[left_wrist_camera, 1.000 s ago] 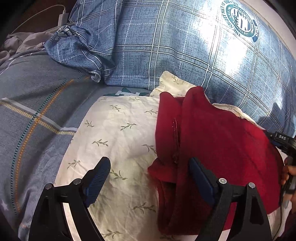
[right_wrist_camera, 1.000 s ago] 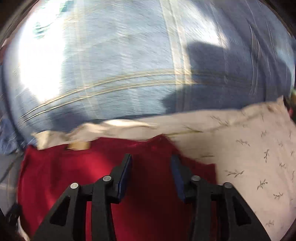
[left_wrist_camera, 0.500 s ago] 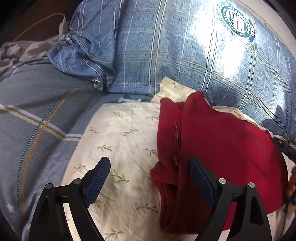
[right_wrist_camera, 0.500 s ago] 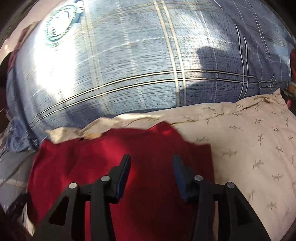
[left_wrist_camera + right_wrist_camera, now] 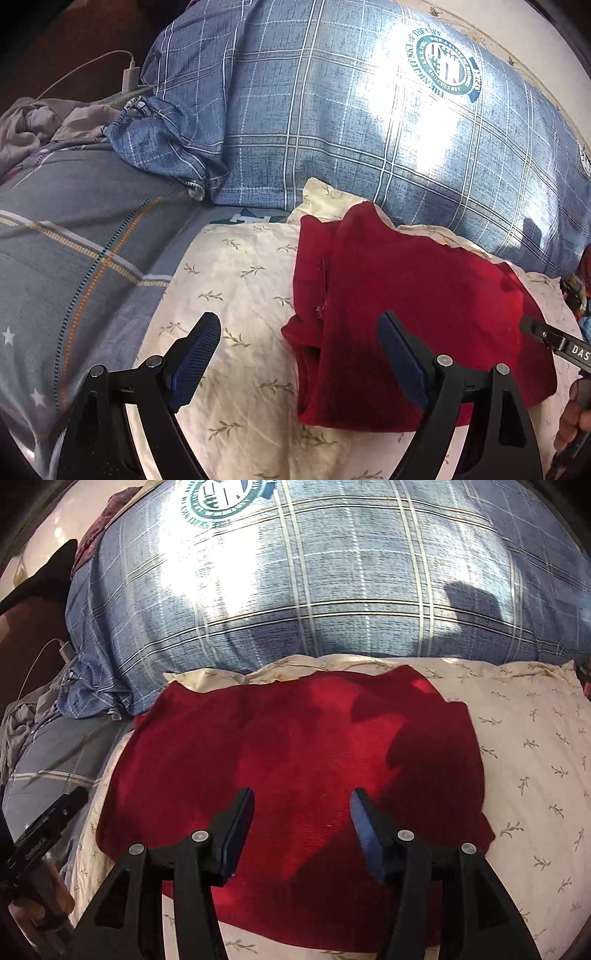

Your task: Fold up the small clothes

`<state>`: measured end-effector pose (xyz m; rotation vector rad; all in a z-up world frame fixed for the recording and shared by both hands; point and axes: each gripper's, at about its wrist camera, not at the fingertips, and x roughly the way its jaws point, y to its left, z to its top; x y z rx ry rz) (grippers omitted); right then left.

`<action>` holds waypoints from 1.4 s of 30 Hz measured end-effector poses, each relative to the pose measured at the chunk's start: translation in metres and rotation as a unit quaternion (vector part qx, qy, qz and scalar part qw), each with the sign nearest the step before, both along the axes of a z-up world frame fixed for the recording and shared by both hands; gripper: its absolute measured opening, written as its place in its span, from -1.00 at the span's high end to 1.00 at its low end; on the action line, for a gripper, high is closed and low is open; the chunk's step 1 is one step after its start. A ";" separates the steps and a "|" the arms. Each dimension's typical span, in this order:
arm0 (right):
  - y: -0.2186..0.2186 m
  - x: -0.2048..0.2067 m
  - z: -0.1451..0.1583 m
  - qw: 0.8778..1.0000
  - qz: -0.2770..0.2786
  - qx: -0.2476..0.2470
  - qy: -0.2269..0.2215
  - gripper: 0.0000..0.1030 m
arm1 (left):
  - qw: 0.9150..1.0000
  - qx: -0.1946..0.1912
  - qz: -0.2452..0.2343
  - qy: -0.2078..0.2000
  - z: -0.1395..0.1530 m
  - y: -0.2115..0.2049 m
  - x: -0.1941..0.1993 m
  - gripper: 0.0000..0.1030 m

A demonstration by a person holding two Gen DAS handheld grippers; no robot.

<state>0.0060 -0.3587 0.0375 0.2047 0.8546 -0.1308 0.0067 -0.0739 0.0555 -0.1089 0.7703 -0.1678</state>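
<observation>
On the bed, left wrist view, far left: grey bedsheet (image 5: 74,266) with orange and teal stripes, a crumpled grey cloth (image 5: 33,125) and a white charger with cable (image 5: 130,72) behind it. None of that sheet pattern reads clearly in the right wrist view. Left gripper (image 5: 299,354) is wide open, nothing between the jaws; one finger hangs over the cream leaf-print pillow (image 5: 229,273), the other over the red garment (image 5: 406,295). This view alone shows the garment's left edge: doubled layers, a seam and a bunched lower corner. Blue plaid pillow (image 5: 332,129) with a round teal emblem sits behind.

Right wrist view: red garment (image 5: 295,746) lies flat as a folded slab on the cream pillow (image 5: 535,757), top edge just beside the blue plaid pillow (image 5: 332,590). Fabric is fuzzy, sunlit in patches, shadowed on the right. Right gripper (image 5: 301,830) has just been opening; jaws stand apart above the garment, gripping nothing. A hand (image 5: 35,904) holding the left gripper's body shows at far left.
</observation>
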 end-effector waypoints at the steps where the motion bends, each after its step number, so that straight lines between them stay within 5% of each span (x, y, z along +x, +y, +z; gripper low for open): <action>1: 0.004 0.003 -0.001 1.000 0.006 -0.001 0.002 -0.10 | 1.000 0.001 0.002 0.003 -0.002 -0.001 0.003 -0.69; 9: 0.041 0.029 -0.005 0.999 0.048 -0.013 0.010 -0.34 | 1.000 0.010 0.004 0.021 -0.013 -0.008 0.017 -0.69; 20: 0.005 0.034 -0.038 0.992 -0.024 -0.122 0.016 -0.35 | 0.999 -0.029 -0.015 0.023 -0.011 -0.008 0.026 -0.69; 25: 0.001 0.020 -0.024 0.995 -0.014 -0.097 -0.002 -0.37 | 0.999 -0.031 -0.019 0.009 -0.009 -0.013 0.026 -0.69; 28: 0.005 0.014 -0.016 0.994 -0.010 -0.105 -0.009 -0.52 | 1.000 -0.017 -0.019 0.004 -0.010 -0.015 0.023 -0.69; 34: 0.002 -0.001 -0.027 0.989 -0.027 -0.142 -0.001 -0.53 | 1.000 -0.017 -0.011 0.006 -0.010 -0.011 0.020 -0.69; 42: 0.015 -0.016 -0.028 0.994 -0.016 -0.106 -0.002 -0.53 | 1.000 0.013 -0.012 -0.023 -0.008 -0.017 0.008 -0.69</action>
